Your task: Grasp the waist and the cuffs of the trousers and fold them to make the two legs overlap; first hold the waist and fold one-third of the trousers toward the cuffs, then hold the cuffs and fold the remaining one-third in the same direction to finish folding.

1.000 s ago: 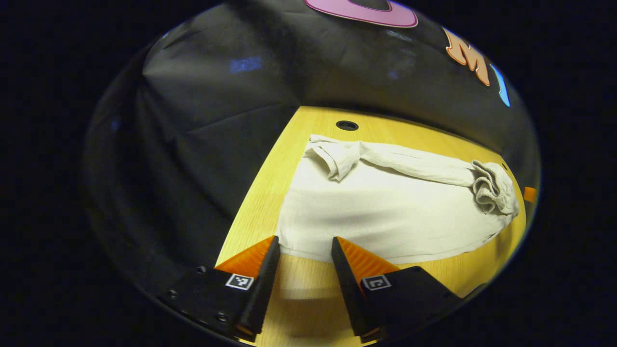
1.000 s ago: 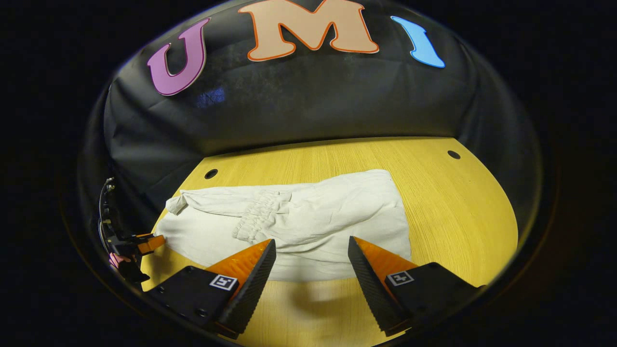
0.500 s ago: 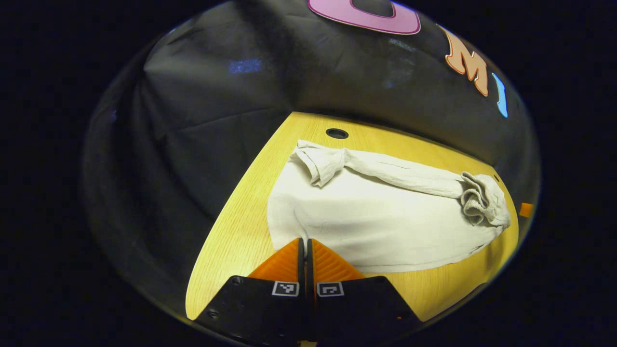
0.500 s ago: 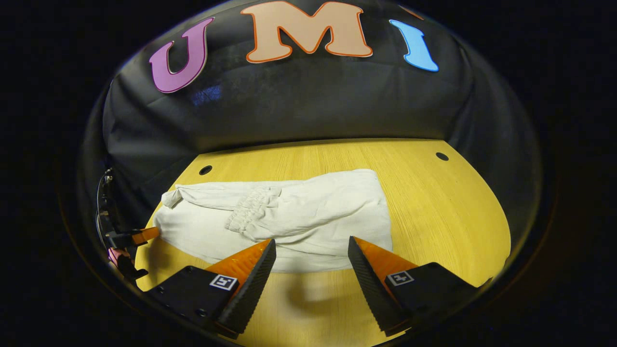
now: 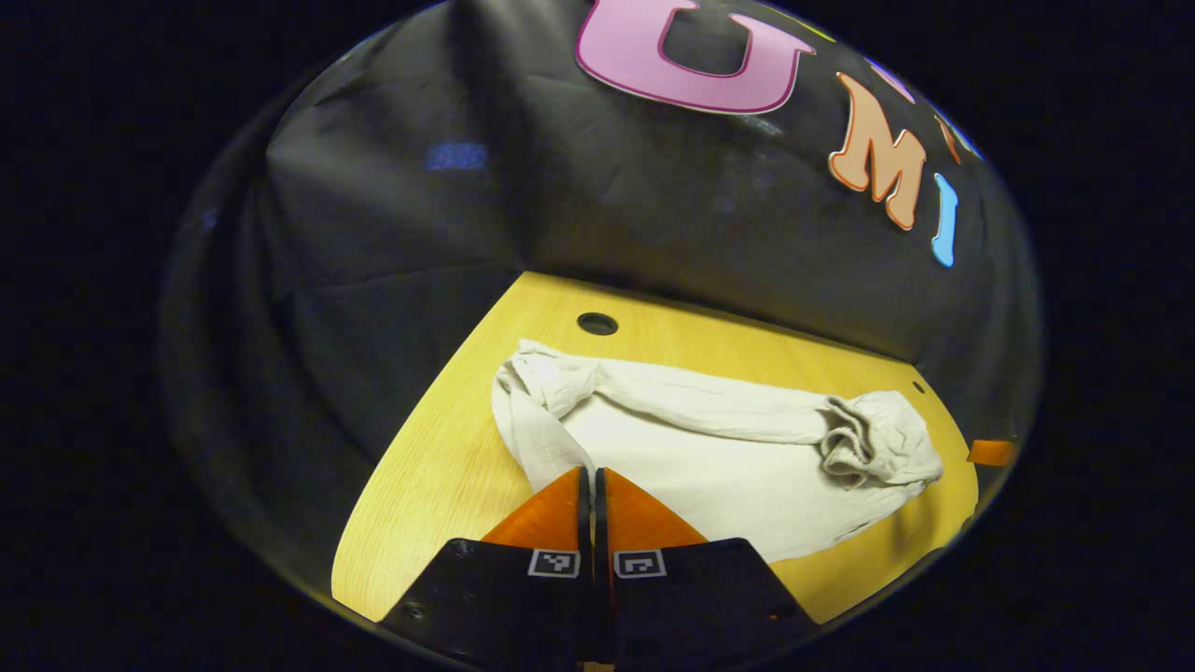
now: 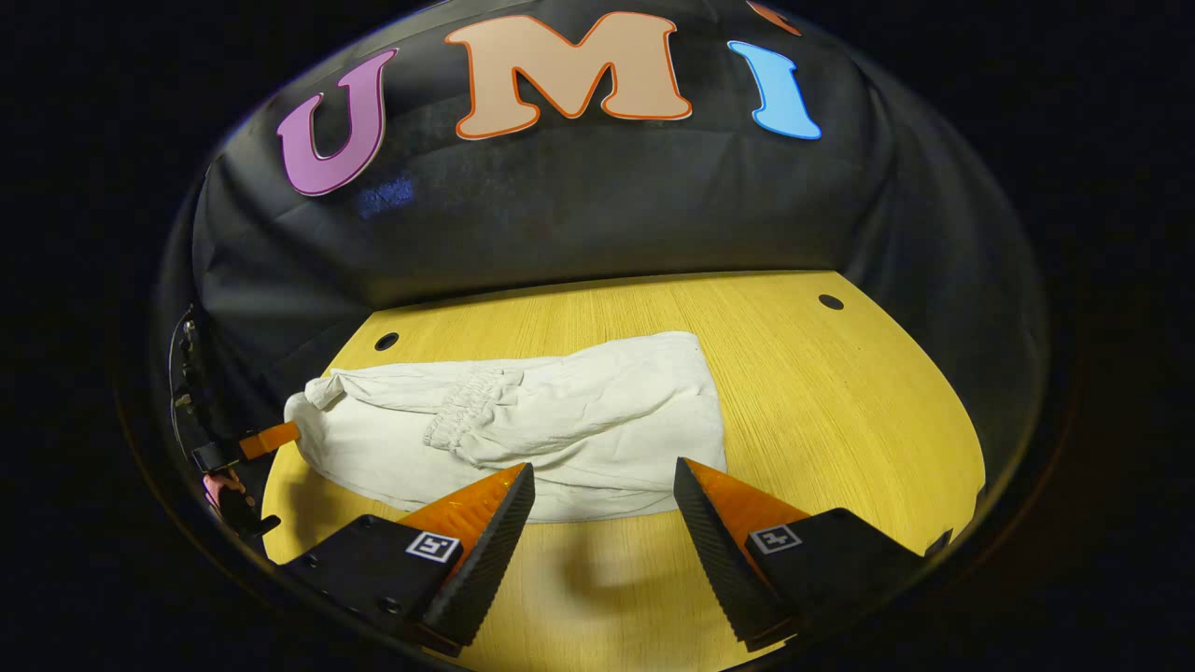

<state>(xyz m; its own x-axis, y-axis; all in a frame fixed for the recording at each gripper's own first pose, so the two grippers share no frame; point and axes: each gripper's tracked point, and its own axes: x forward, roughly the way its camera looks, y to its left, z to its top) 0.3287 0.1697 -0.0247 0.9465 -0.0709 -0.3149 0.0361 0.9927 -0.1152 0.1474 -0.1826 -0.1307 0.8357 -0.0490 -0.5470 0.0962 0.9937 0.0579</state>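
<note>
1. Trousers [image 6: 551, 425]: plain off-white cloth with no print; the gathered waistband [image 6: 467, 411] is the same off-white.
2. Table [image 6: 840, 392]: yellow wood with a fine, straight grain; small round holes [image 6: 830, 301] in it appear black.
3. Booth wall [image 6: 579, 205]: black cloth, creased.

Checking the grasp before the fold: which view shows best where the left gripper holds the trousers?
The left gripper view: the left gripper is shut on the trousers at their near edge. The right gripper view shows it small at the cloth's far left end.
</note>
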